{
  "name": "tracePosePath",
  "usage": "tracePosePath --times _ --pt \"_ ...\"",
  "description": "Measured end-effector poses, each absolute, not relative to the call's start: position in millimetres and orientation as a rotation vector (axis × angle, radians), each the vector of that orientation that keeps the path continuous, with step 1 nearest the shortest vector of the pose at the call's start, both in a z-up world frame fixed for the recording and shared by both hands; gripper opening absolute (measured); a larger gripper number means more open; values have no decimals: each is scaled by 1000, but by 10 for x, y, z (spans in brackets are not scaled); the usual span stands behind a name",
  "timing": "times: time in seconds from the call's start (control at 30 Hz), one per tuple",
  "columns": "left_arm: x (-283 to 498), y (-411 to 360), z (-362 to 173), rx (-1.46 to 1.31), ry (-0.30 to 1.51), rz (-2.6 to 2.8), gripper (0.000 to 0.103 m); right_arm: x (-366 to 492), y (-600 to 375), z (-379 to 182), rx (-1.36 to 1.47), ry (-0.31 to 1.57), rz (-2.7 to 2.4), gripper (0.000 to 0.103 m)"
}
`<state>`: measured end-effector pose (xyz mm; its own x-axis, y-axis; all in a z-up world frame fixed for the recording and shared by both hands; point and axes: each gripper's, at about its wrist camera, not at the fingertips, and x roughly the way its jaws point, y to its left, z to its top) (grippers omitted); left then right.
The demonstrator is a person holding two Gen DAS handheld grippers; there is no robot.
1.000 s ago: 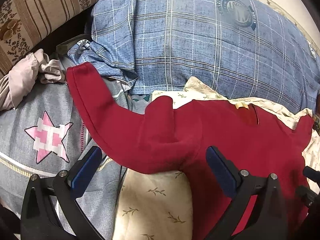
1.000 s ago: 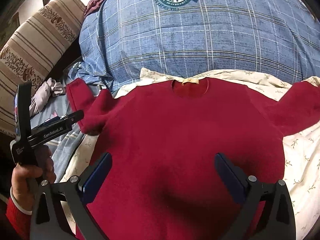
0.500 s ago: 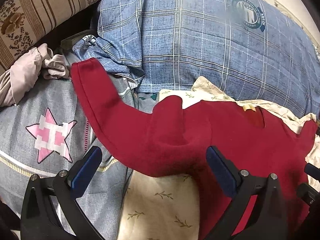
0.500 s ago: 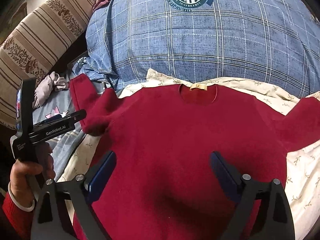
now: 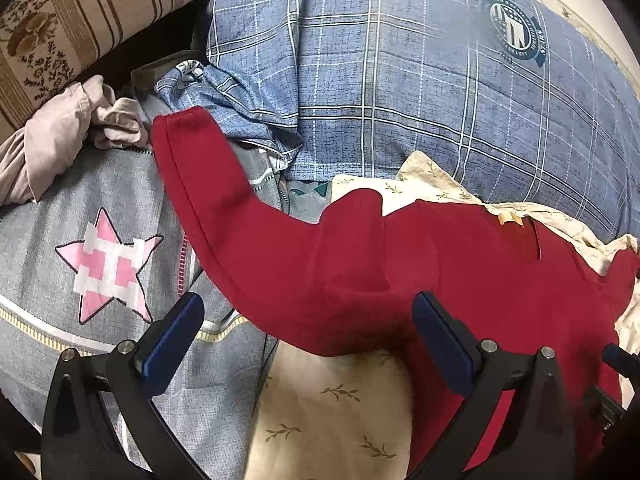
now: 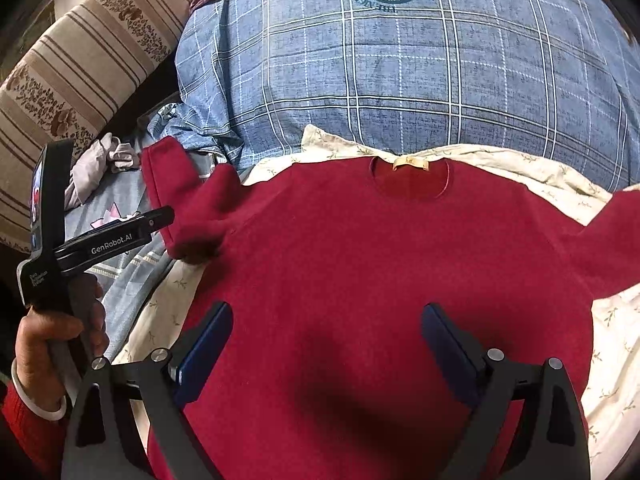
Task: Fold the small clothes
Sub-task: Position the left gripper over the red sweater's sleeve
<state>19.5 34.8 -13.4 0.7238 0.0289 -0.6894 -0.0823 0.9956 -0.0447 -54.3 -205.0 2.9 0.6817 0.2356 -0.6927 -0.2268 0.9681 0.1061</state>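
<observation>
A small red sweater lies flat, neck away from me, on a cream leaf-print cloth. Its left sleeve stretches out to the left over a grey star-print cover, with a bunched fold at the shoulder. Its right sleeve points right. My left gripper is open and empty, hovering just in front of the left armpit edge. My right gripper is open and empty above the sweater's lower middle. The left gripper's body also shows in the right wrist view, held by a hand.
A big blue plaid pillow rises right behind the sweater. A grey cover with a pink star lies at left, with a crumpled mauve cloth on it. A striped floral sofa arm stands at the far left.
Both grippers have shifted slightly, so the sweater sits a little lower and farther right in each view. The sweater itself has not moved. Both stay open.
</observation>
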Motion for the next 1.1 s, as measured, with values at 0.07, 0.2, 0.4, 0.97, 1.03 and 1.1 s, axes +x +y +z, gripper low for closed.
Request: tracePosePath --times 0.07,0.2,0.4,0.97,1.03,1.1 --pt "216 360 -146 -78 767 65 103 -525 -2036 25 10 782 261 96" --pt "219 371 -141 -79 762 69 103 -479 -2014 -21 3 795 253 96" --pt "233 387 -151 -81 767 69 103 -435 -2018 -62 17 800 241 96" --pt "263 310 -198 -70 789 38 103 -206 -2254 -230 -11 822 54 96" --pt "266 325 -206 -77 796 42 103 -186 -2287 -245 -4 824 45 96" --pt "265 344 -205 -87 796 45 103 -159 -2302 -263 -5 825 31 96"
